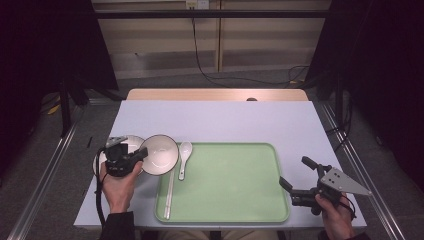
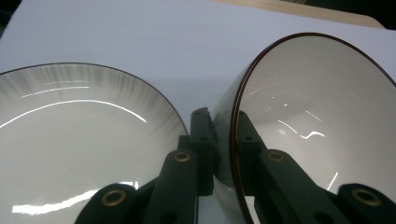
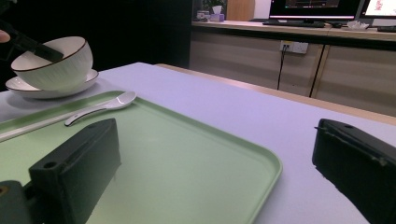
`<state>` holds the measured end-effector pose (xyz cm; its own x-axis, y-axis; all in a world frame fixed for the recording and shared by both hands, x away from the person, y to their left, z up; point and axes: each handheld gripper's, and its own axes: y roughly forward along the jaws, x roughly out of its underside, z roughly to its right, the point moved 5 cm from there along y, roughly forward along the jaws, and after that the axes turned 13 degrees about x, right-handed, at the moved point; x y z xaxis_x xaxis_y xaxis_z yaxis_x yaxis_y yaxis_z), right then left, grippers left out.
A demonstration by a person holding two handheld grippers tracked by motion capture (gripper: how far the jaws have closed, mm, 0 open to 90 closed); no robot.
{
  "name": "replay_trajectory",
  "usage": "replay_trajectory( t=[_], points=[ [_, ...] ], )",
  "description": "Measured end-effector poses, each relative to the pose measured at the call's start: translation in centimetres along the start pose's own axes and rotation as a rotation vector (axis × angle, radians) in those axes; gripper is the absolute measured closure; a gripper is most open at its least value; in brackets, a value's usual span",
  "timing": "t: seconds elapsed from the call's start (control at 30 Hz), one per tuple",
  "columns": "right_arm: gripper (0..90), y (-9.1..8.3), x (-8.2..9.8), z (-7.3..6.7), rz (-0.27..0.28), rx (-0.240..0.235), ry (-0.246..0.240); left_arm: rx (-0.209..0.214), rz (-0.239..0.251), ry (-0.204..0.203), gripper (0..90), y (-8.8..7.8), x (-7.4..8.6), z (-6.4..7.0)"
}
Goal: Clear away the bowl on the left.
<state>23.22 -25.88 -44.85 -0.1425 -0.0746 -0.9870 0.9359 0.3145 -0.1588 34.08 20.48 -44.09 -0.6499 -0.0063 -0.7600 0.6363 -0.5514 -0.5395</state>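
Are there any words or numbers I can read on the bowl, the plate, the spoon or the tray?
None: the bowl, plate, spoon and tray are plain.
The monitors in the right gripper view show marks too small and blurred to read.

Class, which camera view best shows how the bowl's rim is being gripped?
The left gripper view: the left hand-held gripper has its jaws clamped on either side of the bowl rim, close up. The high view shows the bowl whole but small; the right gripper view shows it far off, above a plate.
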Motion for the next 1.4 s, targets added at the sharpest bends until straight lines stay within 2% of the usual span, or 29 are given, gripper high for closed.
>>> replay_trajectory(
  t=[0.2,0.3,0.43,0.63,0.8,1.07,1.2,1.3,1.4],
  points=[
    [0.5,0.0,0.0,0.0,0.002,0.001,-0.001,0.05,-0.025,0.024,82.2,1.2,-0.1,1.1],
    [0.5,0.0,0.0,0.0,0.002,-0.002,-0.002,0.052,-0.035,0.049,82.2,1.6,0.0,1.8],
    [0.5,0.0,0.0,0.0,0.004,-0.001,-0.001,0.083,-0.043,0.07,82.2,2.3,-0.4,2.9],
    [0.5,0.0,0.0,0.0,0.003,-0.002,-0.001,0.131,-0.077,0.128,82.1,4.0,-0.9,4.9],
    [0.5,0.0,0.0,0.0,0.003,-0.002,-0.001,0.16,-0.101,0.135,82.1,5.3,-1.0,5.9],
    [0.5,0.0,0.0,0.0,0.002,-0.001,-0.002,0.181,-0.135,0.176,82.1,6.8,-1.3,7.1],
    [0.5,0.0,0.0,0.0,-0.002,-0.002,-0.003,0.206,-0.138,0.168,82.1,7.5,-1.8,7.9],
    [0.5,0.0,0.0,0.0,-0.002,-0.001,0.003,0.207,-0.143,0.16,82.1,8.0,-2.1,8.5],
    [0.5,0.0,0.0,0.0,-0.002,-0.004,0.0,0.23,-0.15,0.167,82.0,8.6,-2.2,9.1]
  ],
)
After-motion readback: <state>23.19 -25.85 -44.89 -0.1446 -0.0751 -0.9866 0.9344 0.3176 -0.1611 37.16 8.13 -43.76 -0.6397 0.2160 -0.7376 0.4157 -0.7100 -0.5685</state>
